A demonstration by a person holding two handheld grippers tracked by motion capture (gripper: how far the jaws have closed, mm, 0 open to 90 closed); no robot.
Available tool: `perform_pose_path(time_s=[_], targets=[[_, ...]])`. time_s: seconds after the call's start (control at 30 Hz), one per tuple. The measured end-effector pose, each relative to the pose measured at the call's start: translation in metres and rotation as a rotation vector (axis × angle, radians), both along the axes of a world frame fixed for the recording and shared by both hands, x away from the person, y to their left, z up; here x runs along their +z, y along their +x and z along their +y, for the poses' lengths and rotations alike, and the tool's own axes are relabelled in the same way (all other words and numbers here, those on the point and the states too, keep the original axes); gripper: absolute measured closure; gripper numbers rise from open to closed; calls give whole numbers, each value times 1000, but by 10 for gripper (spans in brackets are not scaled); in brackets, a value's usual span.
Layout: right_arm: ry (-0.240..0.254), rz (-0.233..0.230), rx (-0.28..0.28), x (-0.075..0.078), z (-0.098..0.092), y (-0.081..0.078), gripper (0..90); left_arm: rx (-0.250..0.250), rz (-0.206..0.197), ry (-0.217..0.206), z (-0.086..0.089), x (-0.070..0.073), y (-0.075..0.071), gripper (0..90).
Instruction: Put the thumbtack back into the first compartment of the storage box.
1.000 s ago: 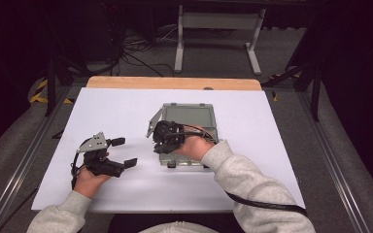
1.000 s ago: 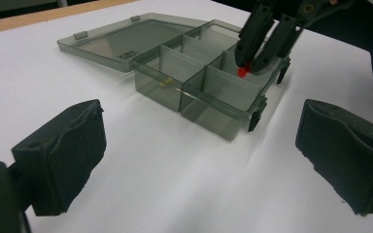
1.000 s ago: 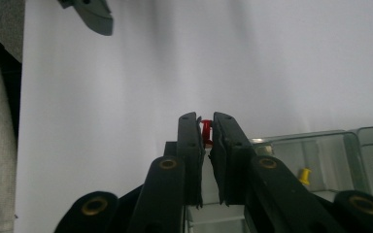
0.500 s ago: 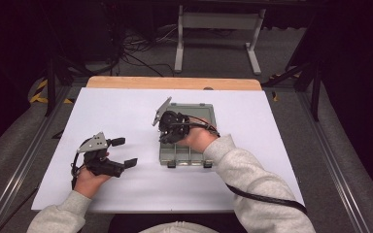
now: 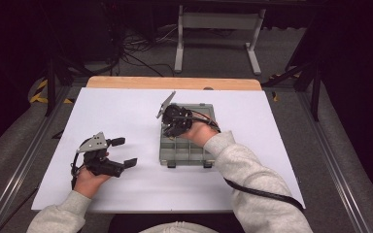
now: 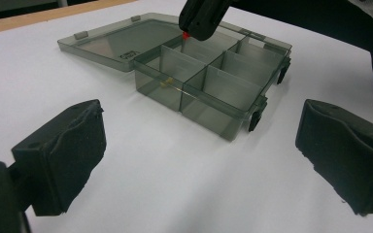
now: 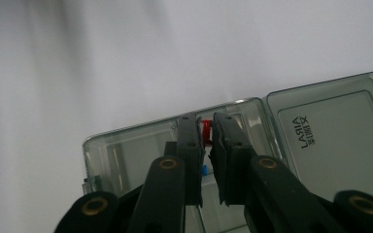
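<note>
A small red piece (image 7: 206, 132) sits pinched between the tips of the right gripper (image 7: 208, 127), over a far compartment of the smoky clear plastic organiser box (image 6: 223, 85); the jaws hide most of it, so its shape cannot be told. A blue speck (image 7: 204, 170) shows lower in the gap. The box lies mid-table on the white sheet (image 5: 126, 121), its flat lid (image 6: 121, 43) folded open. A tiny yellowish bit (image 6: 165, 83) rests in one thin-walled cell. The left gripper (image 6: 199, 160), well apart from the box, holds its padded black jaws wide, empty.
</note>
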State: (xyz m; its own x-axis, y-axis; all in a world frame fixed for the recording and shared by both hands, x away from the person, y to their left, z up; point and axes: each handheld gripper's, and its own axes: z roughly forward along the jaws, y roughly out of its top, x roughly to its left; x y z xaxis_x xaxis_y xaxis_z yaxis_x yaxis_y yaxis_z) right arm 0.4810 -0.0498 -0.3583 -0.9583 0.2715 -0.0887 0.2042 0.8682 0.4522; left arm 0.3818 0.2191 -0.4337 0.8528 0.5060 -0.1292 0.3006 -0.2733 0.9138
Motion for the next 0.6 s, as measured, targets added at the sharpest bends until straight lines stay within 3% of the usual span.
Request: perform_pose_path(time_s=[0.6], targets=[[-21,26,-29,-23,1,14,823,2,2,5,0,0,1,40]])
